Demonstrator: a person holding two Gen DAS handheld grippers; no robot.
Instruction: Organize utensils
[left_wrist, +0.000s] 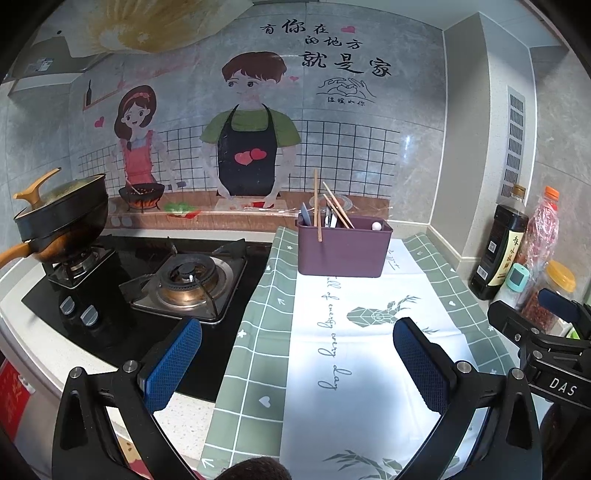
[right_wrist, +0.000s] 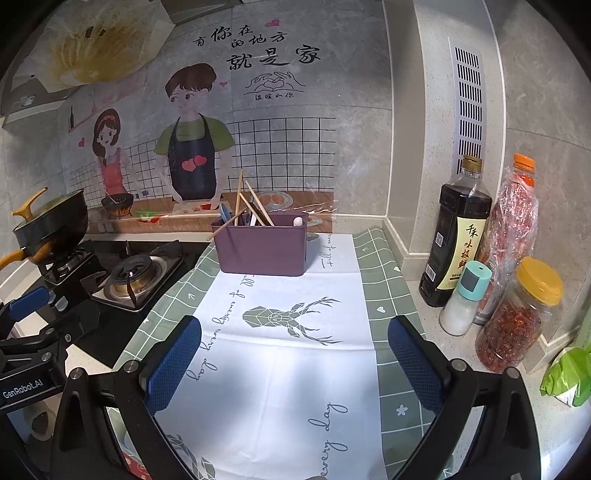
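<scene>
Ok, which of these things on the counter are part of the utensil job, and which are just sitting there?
Part of the job:
purple bin
chopsticks sticking out of it
blue spoon in it
left gripper and right gripper, both open and empty

Just sitting there:
pan on the stove
sauce bottle
salt shaker
chili jar
deer cloth

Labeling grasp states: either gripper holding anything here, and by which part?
Nothing held. Left gripper and right gripper are both open, empty above the cloth; utensils sit in the purple bin.
</scene>
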